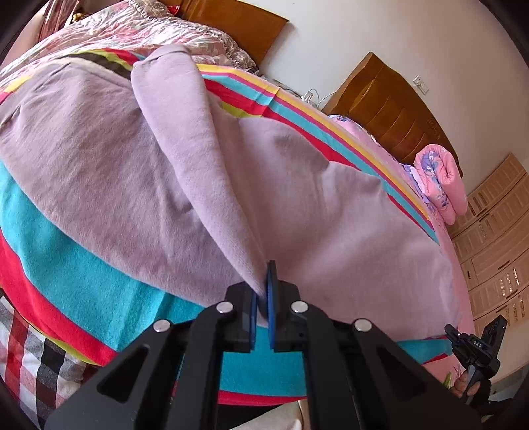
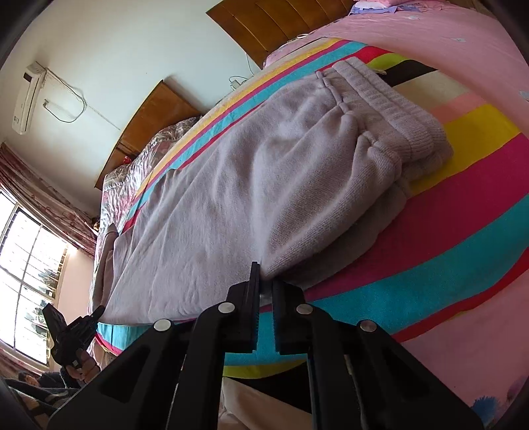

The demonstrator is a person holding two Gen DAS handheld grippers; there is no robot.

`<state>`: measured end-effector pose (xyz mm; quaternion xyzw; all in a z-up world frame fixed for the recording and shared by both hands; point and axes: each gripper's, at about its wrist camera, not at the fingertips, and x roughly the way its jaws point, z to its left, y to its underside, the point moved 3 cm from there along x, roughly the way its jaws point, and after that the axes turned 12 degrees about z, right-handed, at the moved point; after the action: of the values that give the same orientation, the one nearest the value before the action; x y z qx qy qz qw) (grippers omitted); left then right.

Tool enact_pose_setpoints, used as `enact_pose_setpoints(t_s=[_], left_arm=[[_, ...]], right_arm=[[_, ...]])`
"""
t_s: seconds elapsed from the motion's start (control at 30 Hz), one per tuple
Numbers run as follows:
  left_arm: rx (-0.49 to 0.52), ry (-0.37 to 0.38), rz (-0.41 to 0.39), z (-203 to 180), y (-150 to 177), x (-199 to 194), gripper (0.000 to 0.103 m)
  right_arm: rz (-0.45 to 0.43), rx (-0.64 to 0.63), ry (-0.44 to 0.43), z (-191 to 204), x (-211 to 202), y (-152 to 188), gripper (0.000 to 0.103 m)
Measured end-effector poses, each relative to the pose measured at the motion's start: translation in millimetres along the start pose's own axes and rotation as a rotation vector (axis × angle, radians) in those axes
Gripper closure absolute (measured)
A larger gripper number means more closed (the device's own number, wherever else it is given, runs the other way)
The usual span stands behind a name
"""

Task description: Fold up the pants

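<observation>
A: The left tongs [image 1: 263, 294] are pinched tight on a raised ridge of the lilac pants [image 1: 185, 172]; the cloth runs up out of the blue pads [image 1: 271, 297] in a long fold.

B: And the right tongs [image 2: 264, 291]?

A: Closed too, at the near edge of the pants [image 2: 231, 185], just below the thick hip part. The cloth sits right at the tips of the black ribbed fingers [image 2: 252, 297], and it looks nipped there, though the bite is small.

B: Where do the pants lie?

A: On the bed, spread over a striped blanket [image 1: 76, 264] of turquoise, red and yellow. The ribbed waistband [image 2: 393, 109] lies at the far right in the right wrist view, and the legs stretch away to the left, toward the window [image 2: 29, 271].

B: Anything else on the bed?

A: A pink sheet [image 2: 446, 43] under the blanket, a rolled pink floral quilt [image 1: 439, 178] by the wooden headboard [image 1: 393, 106], and a shiny patterned cover [image 1: 139, 29] at the far end. A checked cloth [image 1: 33, 357] shows at the lower left of the left wrist view.

B: Can each camera see the other tool?

A: Yes. The right tongs [image 1: 476, 347] appear at the lower right edge, held in a hand [image 1: 469, 387]; the left tongs [image 2: 71, 330] at the lower left, in a hand [image 2: 84, 364] as well.
</observation>
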<state>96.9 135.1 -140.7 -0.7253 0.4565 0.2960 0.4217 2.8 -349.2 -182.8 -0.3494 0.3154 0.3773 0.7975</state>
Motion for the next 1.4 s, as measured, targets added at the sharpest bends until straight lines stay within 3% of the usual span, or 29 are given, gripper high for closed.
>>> enact_pose_setpoints(t_s=[0.33,0.43,0.47,0.5,0.57,0.6,0.7,0.77,0.87,0.9,0.97,1.03,1.07,1.13,1.23,1.4], left_arm=[[0.042,0.016,-0.101,-11.2,-18.2,-14.6,0.098],[0.023,-0.022,-0.044,0.2,-14.9,5.7,0.093],[0.017,-0.010,-0.049,2.9,-11.2,9.3,0.093],[0.017,-0.005,-0.051,3.5,-9.6,8.5,0.091],[0.005,-0.006,-0.064,5.2,-9.3,3.3,0.076],[-0.003,-0.009,-0.077,7.2,-9.7,0.5,0.061],[-0.037,-0.003,-0.086,14.0,-12.6,-4.5,0.054],[-0.041,0.012,-0.091,16.1,-14.1,-5.2,0.042],[-0.019,0.002,-0.093,11.5,-15.6,-2.5,0.035],[-0.010,-0.002,-0.093,9.4,-16.1,-1.8,0.031],[0.004,-0.013,-0.093,6.2,-15.0,-0.8,0.028],[0.001,-0.014,-0.089,7.7,-14.8,-2.4,0.026],[-0.008,-0.018,-0.091,10.5,-15.4,-5.0,0.023],[-0.045,-0.029,-0.109,17.7,-17.5,-15.4,0.014],[-0.072,0.017,-0.160,27.9,-27.5,-37.6,0.010],[-0.098,-0.043,-0.210,49.0,-56.2,-54.3,0.005]], right_arm=[[-0.060,-0.021,-0.006,10.5,-6.5,0.4,0.098],[-0.059,0.018,-0.047,-4.0,3.0,5.7,0.101],[-0.057,0.027,-0.075,-5.8,0.9,6.0,0.099],[-0.063,0.030,-0.088,-6.9,-3.7,5.8,0.089],[-0.124,0.035,-0.069,-11.8,-21.5,3.7,0.075],[-0.154,0.040,-0.070,-15.6,-31.0,1.2,0.074],[-0.228,0.077,0.008,-31.7,-55.5,-8.1,0.072],[-0.264,0.039,0.072,-29.7,-63.9,-16.0,0.072],[-0.300,-0.050,0.045,-13.5,-66.0,-26.4,0.069],[-0.296,-0.088,0.045,-7.2,-61.0,-30.0,0.055],[-0.239,-0.115,0.073,-11.1,-41.9,-35.5,0.039],[-0.156,-0.079,0.089,-23.4,-20.4,-37.7,0.042],[-0.159,-0.096,0.098,-23.2,-20.3,-37.5,0.042],[-0.144,-0.101,0.149,-15.2,-23.7,-38.8,0.043],[-0.178,-0.164,0.197,17.0,-36.5,-49.2,0.041],[-0.083,-0.429,0.129,116.6,10.9,-86.2,0.039]])
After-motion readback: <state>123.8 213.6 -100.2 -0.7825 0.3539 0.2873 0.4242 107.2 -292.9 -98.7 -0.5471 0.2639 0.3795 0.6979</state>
